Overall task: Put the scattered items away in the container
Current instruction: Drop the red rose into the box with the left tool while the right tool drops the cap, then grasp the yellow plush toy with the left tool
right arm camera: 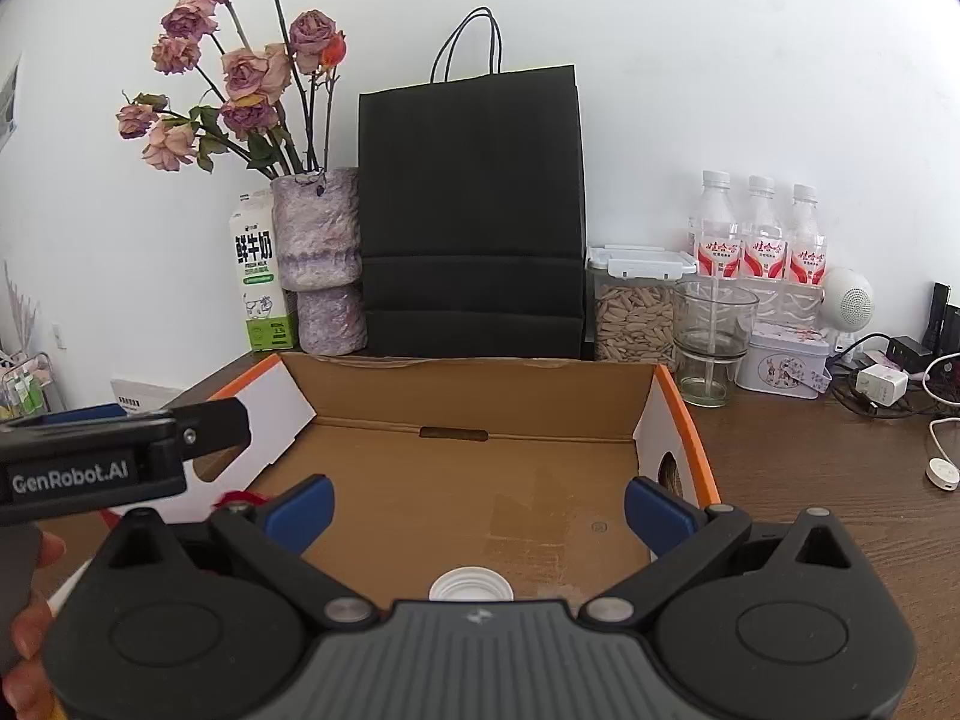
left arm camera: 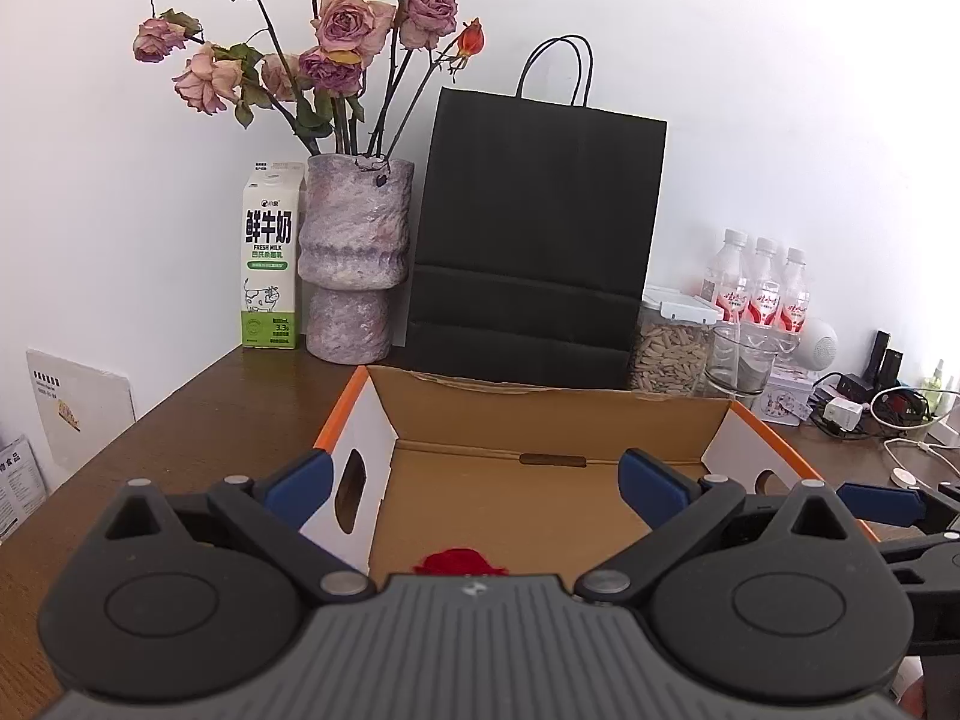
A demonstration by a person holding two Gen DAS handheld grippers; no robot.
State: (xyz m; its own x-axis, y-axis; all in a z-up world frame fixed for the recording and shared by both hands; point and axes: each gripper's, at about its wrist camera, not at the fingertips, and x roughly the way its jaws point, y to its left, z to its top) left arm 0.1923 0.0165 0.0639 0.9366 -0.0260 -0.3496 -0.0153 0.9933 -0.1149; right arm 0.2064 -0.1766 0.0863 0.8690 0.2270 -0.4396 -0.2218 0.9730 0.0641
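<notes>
Left claw (left arm camera: 474, 483): released, blue pads spread wide at lower centre of its own view, nothing between them, hovering over the open cardboard box (left arm camera: 540, 420). Right claw (right arm camera: 477, 507): released too, pads wide apart and empty, above the same box (right arm camera: 480, 396) in the right view.

Inside the box, at bottom centre of the left view: a red fuzzy item (left arm camera: 459, 561), half hidden behind the claw's body, too little showing to name. Same red item (right arm camera: 237, 498) peeking at lower left of the right view. At bottom centre of the right view, on the box floor: a white bottle cap (right arm camera: 471, 585), partly covered by the claw's body.

Box resting on the brown tabletop (left arm camera: 198, 420). Behind it along the wall, upper half of the left view: milk carton (left arm camera: 270, 258), mottled vase (left arm camera: 354, 258) with dried roses (left arm camera: 348, 24), black paper bag (left arm camera: 534, 228). Farther right: seed jar (left arm camera: 672, 348), glass (left arm camera: 738, 360), three water bottles (left arm camera: 762, 288), cables and a charger.
</notes>
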